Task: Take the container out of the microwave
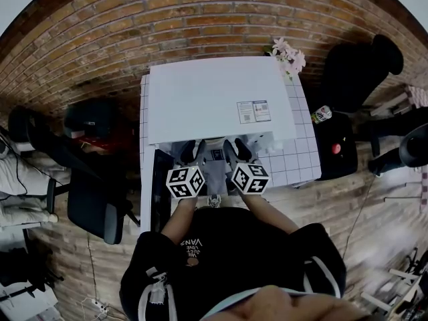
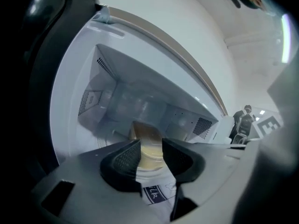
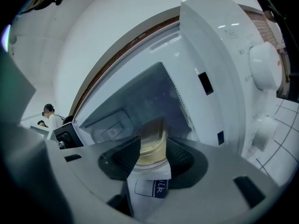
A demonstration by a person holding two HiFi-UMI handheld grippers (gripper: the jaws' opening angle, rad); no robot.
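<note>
The microwave (image 1: 214, 95) is glossy white, the container (image 3: 152, 146) clear plastic, the fingers (image 3: 122, 161) matt black.

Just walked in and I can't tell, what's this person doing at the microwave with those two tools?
A person stands at a white microwave on a tiled table, door open, with a tool in each hand. The left tool and right tool both point into the cavity, jaws apart, lined up on a clear, yellowish container. It sits inside, and neither tool has gripped it yet.
</note>
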